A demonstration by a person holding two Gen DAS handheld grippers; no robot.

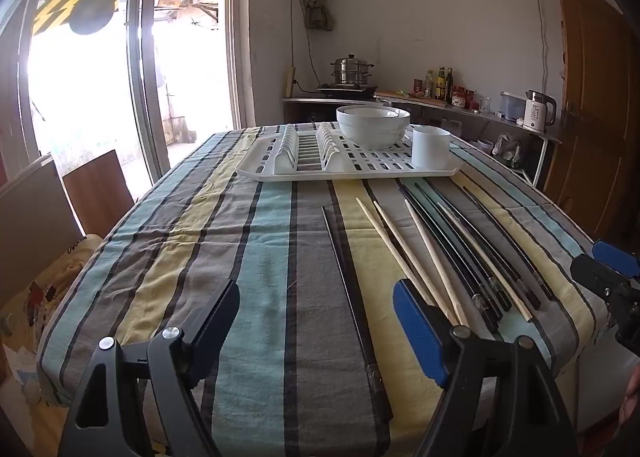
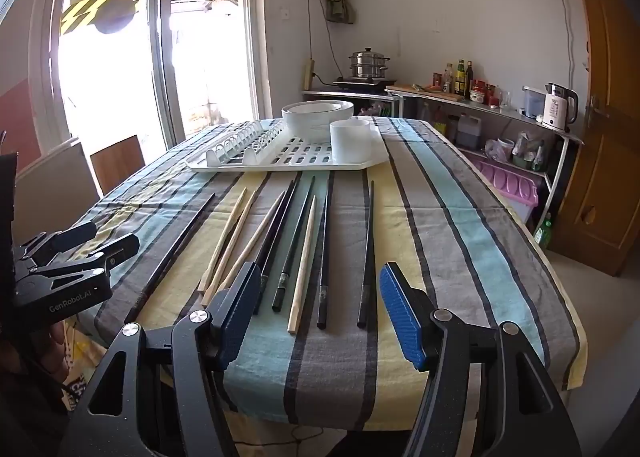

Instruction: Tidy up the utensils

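- Strong daylight pours through the glass door [image 1: 100,97] at the far left, blown out to pure white.
- The table [image 1: 260,257] is evenly lit, with soft, faint shadows.
- Fisheye lenses bend straight lines; the picture corners go dark.
- Focus is sharp, without motion blur.

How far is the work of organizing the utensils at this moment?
It has not visibly started. The black chopsticks and wooden chopsticks lie loose on the striped tablecloth. The white cup on the drying rack shows no chopsticks. The left gripper and right gripper are open and empty. All sorting remains.
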